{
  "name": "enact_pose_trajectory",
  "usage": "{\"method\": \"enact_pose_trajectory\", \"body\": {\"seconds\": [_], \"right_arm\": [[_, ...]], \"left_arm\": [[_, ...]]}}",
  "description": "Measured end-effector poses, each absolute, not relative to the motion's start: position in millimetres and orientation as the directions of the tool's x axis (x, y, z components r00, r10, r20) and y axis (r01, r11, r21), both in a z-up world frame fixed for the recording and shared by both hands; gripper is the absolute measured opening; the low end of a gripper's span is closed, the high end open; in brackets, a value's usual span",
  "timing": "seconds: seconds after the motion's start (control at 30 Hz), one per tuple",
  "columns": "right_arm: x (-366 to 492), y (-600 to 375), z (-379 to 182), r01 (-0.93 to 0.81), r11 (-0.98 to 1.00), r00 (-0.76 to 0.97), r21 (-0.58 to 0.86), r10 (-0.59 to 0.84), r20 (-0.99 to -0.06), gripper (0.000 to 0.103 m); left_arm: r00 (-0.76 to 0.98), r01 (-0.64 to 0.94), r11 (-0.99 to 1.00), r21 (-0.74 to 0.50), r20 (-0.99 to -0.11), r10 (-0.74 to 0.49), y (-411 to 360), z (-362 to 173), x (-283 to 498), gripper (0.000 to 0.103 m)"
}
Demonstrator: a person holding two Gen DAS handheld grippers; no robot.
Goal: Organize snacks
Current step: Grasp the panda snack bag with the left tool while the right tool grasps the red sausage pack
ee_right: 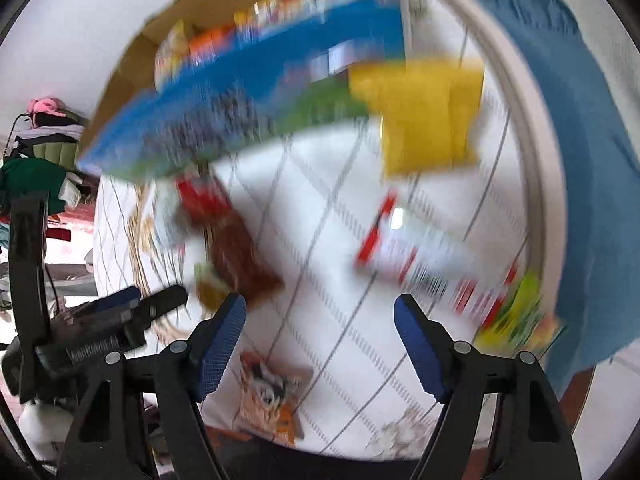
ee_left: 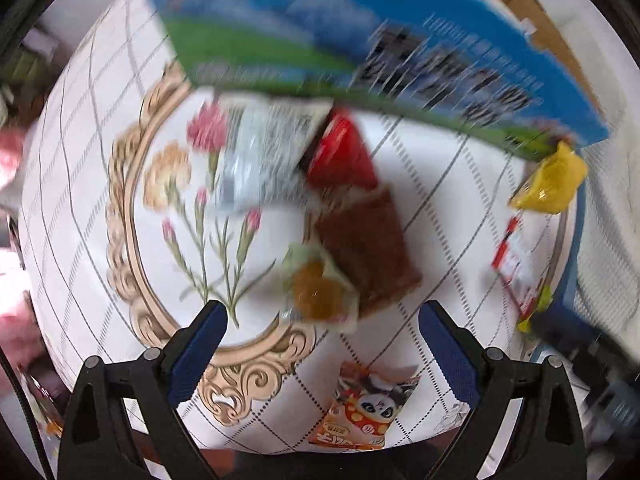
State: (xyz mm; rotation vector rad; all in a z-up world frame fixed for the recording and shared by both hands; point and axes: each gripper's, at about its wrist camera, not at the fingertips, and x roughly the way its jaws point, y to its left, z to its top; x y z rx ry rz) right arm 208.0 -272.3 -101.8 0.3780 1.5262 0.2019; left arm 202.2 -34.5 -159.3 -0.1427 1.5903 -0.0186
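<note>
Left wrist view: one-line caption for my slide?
Open left gripper above snack packets, an orange-fruit packet nearest its fingers, beside a blue box.

**Two wrist cameras over one bench**

Both are looking down, close, along their fingers at the bench. Both are taking in the blue box, brown packet and panda packet.

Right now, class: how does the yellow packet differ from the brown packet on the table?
The yellow packet lies near the blue box; the brown packet lies mid-table. The brown packet touches other snacks; the yellow one lies alone. Both lie outside the box, ungripped.
</note>
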Motion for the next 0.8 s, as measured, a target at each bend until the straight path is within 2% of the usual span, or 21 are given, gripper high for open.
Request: {"method": "enact_pose_trajectory", "body": {"seconds": [0.13, 0.23, 0.37, 0.53, 0.6, 0.63, 0.73, 0.8], "right_arm": [[167.3, -250.3, -146.0, 0.191, 0.879, -0.097, 0.437, 0.460, -0.883, 0.080], [150.1, -245.5, -164.5, 0.236, 0.863, -0.134, 0.447, 0.484, -0.865, 0.080], [146.3, -262.4, -152.7, 0.187, 0.909, -0.088, 0.372, 0.393, -0.915, 0.080], [166.8, -283.6, -134.4, 0.016, 0.974, -0.045, 0.225, 0.226, -0.973, 0.080], [180.7, -289.1, -135.9, -0.065, 0.982, -0.047, 0.179, 0.176, -0.983, 0.080], [187.1, -287.6, -137.0, -0.101, 0.981, -0.048, 0.168, 0.164, -0.985, 0.080], [212.0, -295.6, -138.8, -0.158, 0.981, -0.027, 0.116, 0.113, -0.993, 0.080], [229.5, -306.1, -140.7, -0.135, 0.984, -0.011, 0.116, 0.116, -0.993, 0.080]], "left_arm": [[-0.049, -0.064, 0.997, -0.033, -0.998, -0.036, -22.7, -176.5, 172.4, 0.098], [-0.110, -0.066, 0.995, -0.077, -0.990, -0.084, -17.3, -188.5, 142.3, 0.098], [-0.175, 0.005, 0.987, -0.161, -0.972, -0.158, -38.8, -198.9, 112.6, 0.098], [-0.227, 0.103, 0.975, -0.196, -0.959, -0.169, -79.3, -223.7, 106.5, 0.098], [-0.218, 0.120, 0.974, -0.193, -0.962, -0.164, -91.6, -235.4, 109.7, 0.079], [-0.220, 0.114, 0.977, -0.183, -0.963, -0.155, -93.9, -239.6, 112.0, 0.062], [-0.182, 0.080, 0.983, -0.168, -0.972, -0.151, -94.4, -238.8, 123.3, 0.060], [-0.152, 0.047, 0.986, -0.160, -0.977, -0.151, -89.2, -233.7, 130.5, 0.060]]}}
